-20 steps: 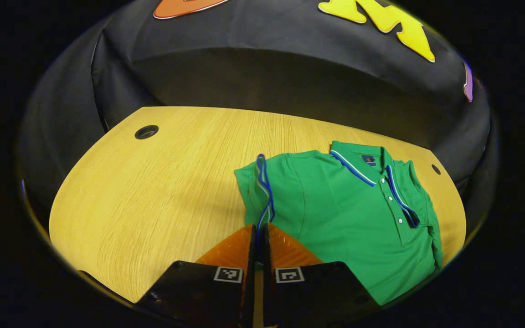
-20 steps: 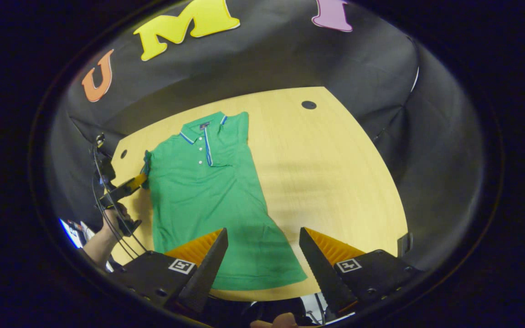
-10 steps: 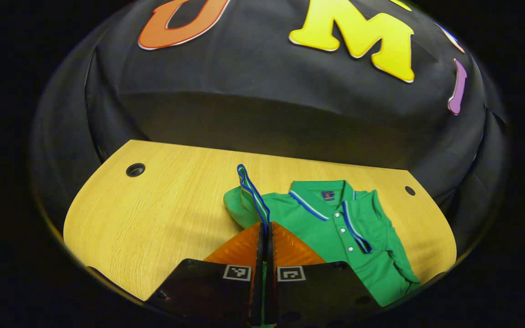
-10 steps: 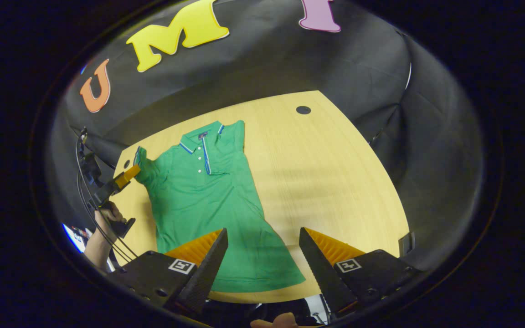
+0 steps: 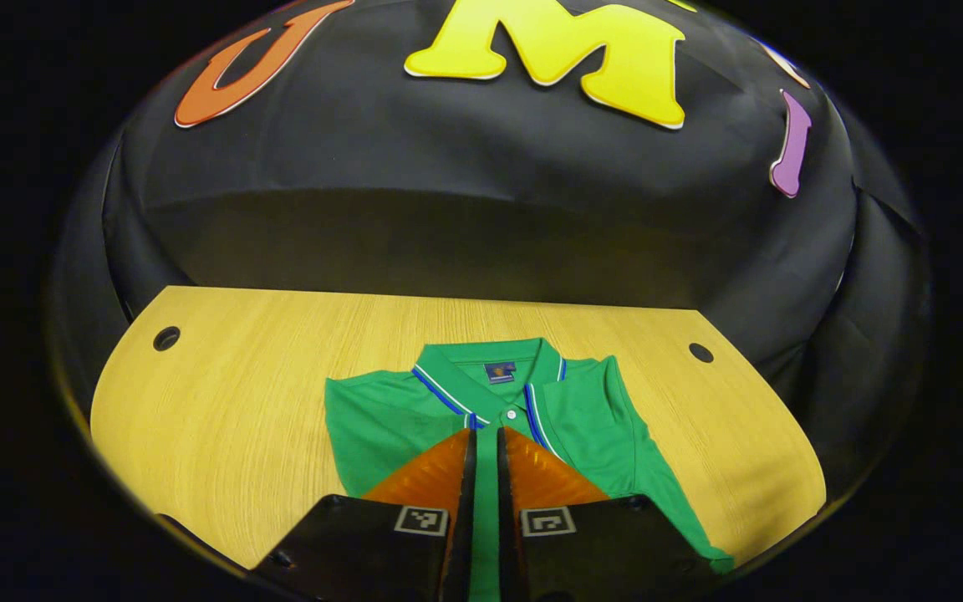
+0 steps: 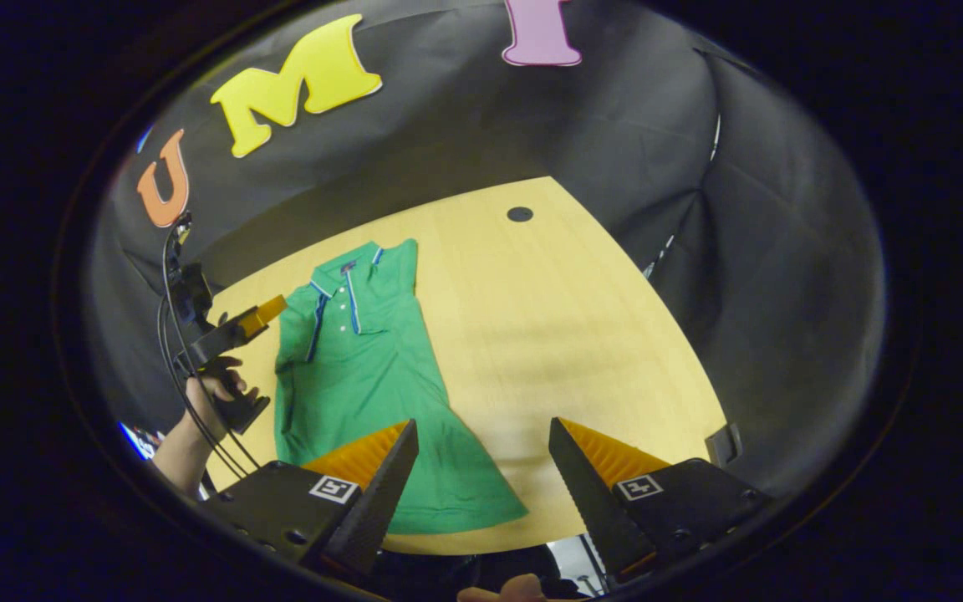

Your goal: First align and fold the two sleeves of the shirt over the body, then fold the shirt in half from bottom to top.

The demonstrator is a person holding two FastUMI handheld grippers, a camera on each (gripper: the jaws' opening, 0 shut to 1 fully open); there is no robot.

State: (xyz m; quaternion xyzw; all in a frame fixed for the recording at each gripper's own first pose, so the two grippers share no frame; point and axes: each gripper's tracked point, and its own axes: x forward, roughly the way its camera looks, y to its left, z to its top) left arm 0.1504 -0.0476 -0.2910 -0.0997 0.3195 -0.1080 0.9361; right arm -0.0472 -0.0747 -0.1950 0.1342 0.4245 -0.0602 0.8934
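My left gripper (image 5: 481,435), jaws nearly together, hovers over the green shirt (image 5: 590,418) on the wooden table (image 5: 239,401). My right gripper (image 6: 481,435), jaws apart, sits near the shirt's hem.

The left gripper (image 5: 482,436) occupies the bottom centre of the left gripper view. Its two fingers (image 5: 429,472) stand nearly together, with a narrow slit between them through which green fabric shows; contact with the fabric cannot be confirmed. Beyond the fingertips lies the green shirt (image 5: 381,418), spread flat on the wooden table (image 5: 231,393). The collar (image 5: 481,368), trimmed in blue and white, points toward the far table edge. A round hole (image 5: 166,338) sits near the far-left corner, another hole (image 5: 700,352) at the far right.
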